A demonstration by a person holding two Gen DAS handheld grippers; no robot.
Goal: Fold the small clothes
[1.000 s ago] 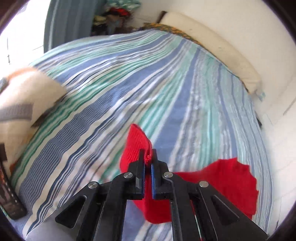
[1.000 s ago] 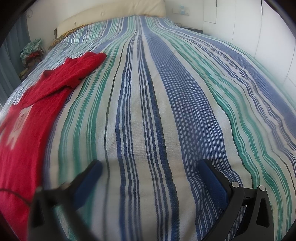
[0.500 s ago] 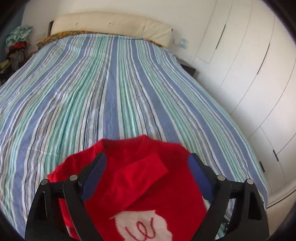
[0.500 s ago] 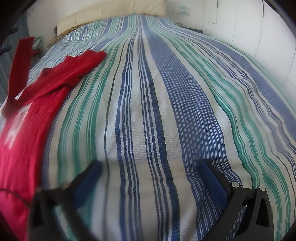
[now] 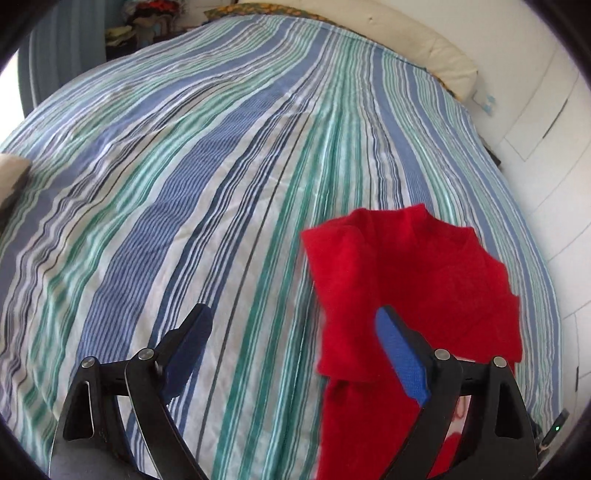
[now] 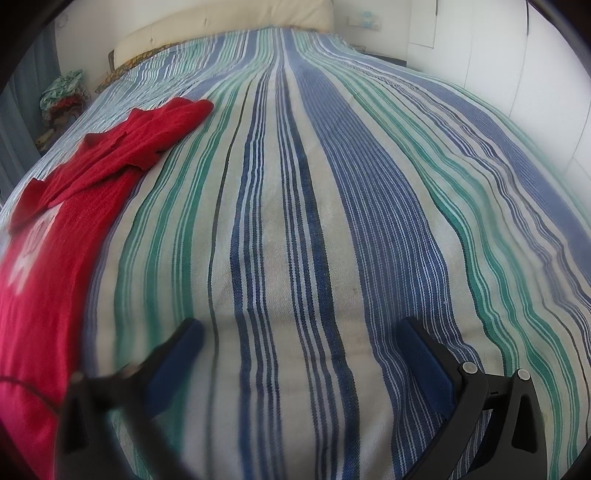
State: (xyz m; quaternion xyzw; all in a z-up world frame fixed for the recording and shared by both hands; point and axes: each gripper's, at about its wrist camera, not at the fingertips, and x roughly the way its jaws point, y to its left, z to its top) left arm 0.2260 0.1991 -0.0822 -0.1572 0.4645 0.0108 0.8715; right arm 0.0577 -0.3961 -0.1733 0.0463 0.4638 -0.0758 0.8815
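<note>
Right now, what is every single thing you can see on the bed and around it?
Sweater: one, red with a white patch, lying on the bed, one sleeve folded over its chest.
Bedspread: one, blue, green and white stripes, covering the bed.
Headboard cushion: one, cream, far end of the bed.
Clothes pile: one, mixed colours, beside the bed's far corner.
Left gripper: one, black with blue pads, open, beside the sweater.
Right gripper: one, black with blue pads, open, over bare bedspread.

Striped bedspread [image 6: 295, 240], cream headboard [image 6: 229, 18], white wardrobe doors [image 6: 517, 55], daylight from the left.
</note>
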